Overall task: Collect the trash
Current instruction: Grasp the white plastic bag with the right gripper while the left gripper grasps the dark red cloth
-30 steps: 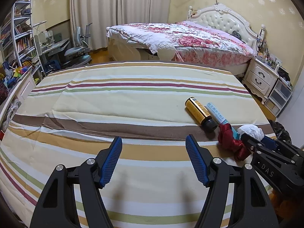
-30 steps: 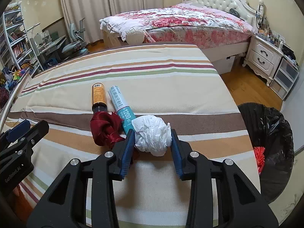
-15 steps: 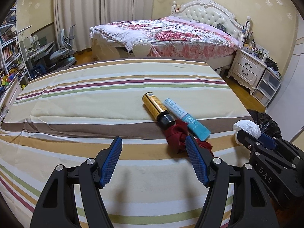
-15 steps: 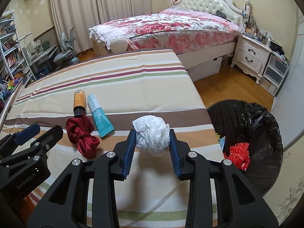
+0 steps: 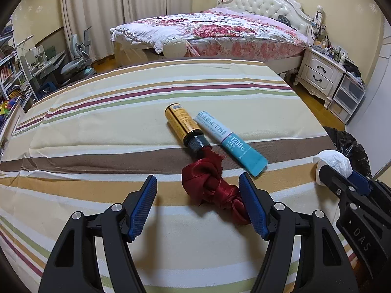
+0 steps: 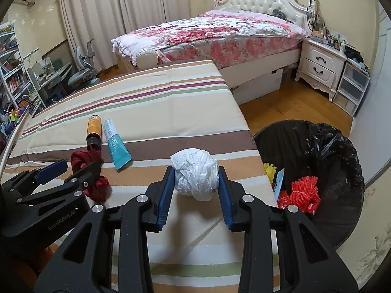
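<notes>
My right gripper (image 6: 195, 185) is shut on a crumpled white tissue (image 6: 195, 173), held above the striped cloth near the table's right edge; the tissue (image 5: 334, 161) also shows at the right of the left wrist view. My left gripper (image 5: 198, 200) is open, low over the cloth, with a knotted red ribbon (image 5: 212, 188) lying between its fingers, close to the right finger. Beyond the ribbon lie an amber bottle (image 5: 183, 124) with a black cap and a teal and white tube (image 5: 229, 139). The ribbon (image 6: 97, 183), bottle (image 6: 94, 129) and tube (image 6: 114, 144) sit left of the tissue.
A black-lined trash bin (image 6: 342, 166) stands on the floor right of the table, holding red, yellow and blue scraps. The striped tablecloth (image 5: 97, 127) covers the table. A floral bed (image 6: 220, 34), a white nightstand (image 6: 317, 66) and shelves (image 6: 14, 78) stand behind.
Both grippers have moved right. The tissue travelled with the right gripper from beside the ribbon toward the bin. The ribbon now lies between the left gripper's fingers.
</notes>
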The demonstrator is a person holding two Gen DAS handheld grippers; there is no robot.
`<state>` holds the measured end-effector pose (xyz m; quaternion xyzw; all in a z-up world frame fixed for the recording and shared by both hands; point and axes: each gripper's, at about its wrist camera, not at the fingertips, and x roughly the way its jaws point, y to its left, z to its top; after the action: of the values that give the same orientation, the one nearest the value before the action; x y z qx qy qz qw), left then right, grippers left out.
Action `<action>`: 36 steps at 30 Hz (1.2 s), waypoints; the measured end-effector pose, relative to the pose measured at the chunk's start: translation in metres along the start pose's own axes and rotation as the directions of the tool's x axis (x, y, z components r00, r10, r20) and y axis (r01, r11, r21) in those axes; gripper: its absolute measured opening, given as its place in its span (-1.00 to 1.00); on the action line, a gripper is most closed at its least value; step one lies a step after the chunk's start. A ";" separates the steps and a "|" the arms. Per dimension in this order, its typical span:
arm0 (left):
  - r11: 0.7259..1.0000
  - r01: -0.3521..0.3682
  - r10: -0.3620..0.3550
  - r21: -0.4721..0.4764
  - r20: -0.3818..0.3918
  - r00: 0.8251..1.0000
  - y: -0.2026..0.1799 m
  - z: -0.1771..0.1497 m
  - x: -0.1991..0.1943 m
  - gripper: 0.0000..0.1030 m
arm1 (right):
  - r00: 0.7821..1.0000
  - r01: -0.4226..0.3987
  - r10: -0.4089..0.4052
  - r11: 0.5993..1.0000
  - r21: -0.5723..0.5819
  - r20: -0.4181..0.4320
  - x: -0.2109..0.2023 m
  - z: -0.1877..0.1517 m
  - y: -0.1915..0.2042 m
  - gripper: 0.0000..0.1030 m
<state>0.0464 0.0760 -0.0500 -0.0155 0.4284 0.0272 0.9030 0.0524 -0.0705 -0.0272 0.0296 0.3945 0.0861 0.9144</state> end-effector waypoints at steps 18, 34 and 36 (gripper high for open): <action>0.992 0.122 -0.123 -0.031 -0.019 0.992 0.005 -0.010 -0.008 -0.26 | 1.000 -0.010 0.010 1.000 -0.013 -0.002 0.000 -0.003 0.004 -0.33; 0.990 0.138 -0.138 0.010 0.023 0.990 0.007 -0.018 -0.021 -0.58 | 1.000 -0.004 0.004 0.999 -0.033 0.007 -0.010 -0.011 0.010 -0.34; 0.990 0.138 -0.138 0.013 0.040 0.990 0.007 -0.018 -0.025 -0.58 | 1.000 -0.001 0.002 1.000 -0.031 0.016 -0.014 -0.010 0.009 -0.34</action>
<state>0.0168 0.0810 -0.0419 -0.0400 0.4081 -0.0372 0.9113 0.0340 -0.0642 -0.0227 0.0164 0.3859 0.0926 0.9177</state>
